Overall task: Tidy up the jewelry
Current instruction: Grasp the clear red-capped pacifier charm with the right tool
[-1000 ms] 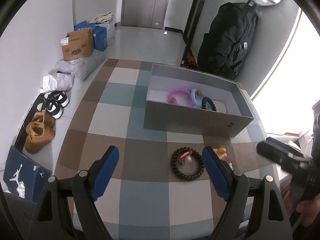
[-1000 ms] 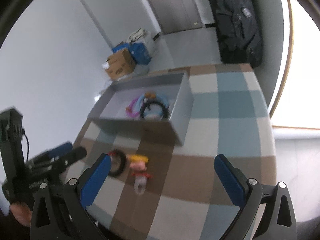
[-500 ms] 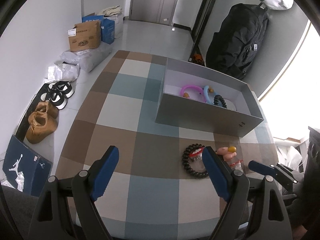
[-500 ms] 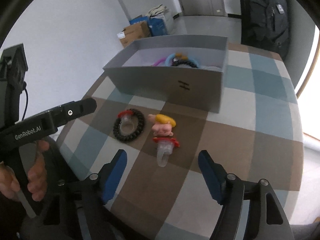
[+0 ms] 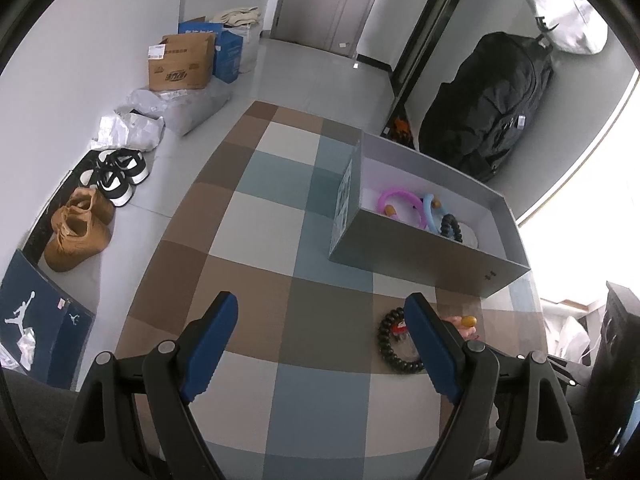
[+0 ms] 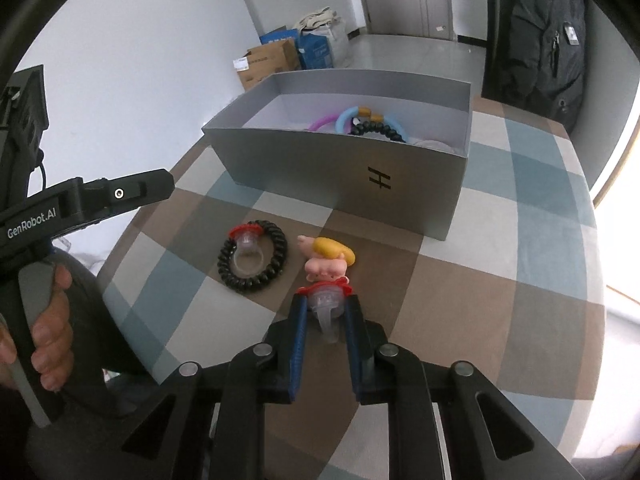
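A round table in a brown, blue and cream checked cloth [image 6: 500, 264] is carrying an open grey cardboard box [image 6: 344, 176] with coloured bracelets lying inside. The left gripper [image 5: 320, 344] is hanging wide open above the cloth. The right gripper [image 6: 325, 312] is closing narrowly around the clear-stemmed pink pig ring toy [image 6: 326, 276], beside a black coiled bracelet [image 6: 253, 256].

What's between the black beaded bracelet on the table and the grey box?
Only bare checkered tablecloth separates black beaded bracelet from grey box, seen in the right wrist view.
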Available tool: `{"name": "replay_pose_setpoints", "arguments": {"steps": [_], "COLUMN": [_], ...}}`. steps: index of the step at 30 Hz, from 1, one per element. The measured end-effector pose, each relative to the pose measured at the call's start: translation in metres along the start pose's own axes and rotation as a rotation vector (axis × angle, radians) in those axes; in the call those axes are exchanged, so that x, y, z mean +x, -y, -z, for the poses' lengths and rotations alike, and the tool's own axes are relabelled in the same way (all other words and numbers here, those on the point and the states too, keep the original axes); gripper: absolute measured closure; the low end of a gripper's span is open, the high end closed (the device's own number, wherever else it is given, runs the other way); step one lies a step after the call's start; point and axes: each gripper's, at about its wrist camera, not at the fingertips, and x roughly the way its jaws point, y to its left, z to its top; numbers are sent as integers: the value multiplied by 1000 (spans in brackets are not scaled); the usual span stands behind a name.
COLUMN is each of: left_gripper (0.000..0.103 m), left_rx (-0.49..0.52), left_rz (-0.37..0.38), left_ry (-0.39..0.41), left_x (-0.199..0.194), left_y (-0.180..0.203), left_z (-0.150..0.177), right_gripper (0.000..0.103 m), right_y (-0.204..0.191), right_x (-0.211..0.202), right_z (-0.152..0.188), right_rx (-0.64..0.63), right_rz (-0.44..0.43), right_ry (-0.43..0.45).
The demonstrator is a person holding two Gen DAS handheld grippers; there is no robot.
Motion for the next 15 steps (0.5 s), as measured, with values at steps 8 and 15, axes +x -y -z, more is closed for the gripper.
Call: {"name": "replay_pose_setpoints", "arguments": {"steps": [8, 15], "left_gripper": [21, 25], "left_rx": [97, 221], "left_rz": [82, 76], "left_ry": [-6, -38], "left_x": [3, 11], "left_y": [20, 43], "left_z": [4, 15], "right_gripper": [86, 86], "right_y": [13, 23], "right_x": [-4, -10], "right_z": [-7, -9], "right_rx": [52, 98], "right_rz": [-7, -15], "right_ry": [23, 41]}}
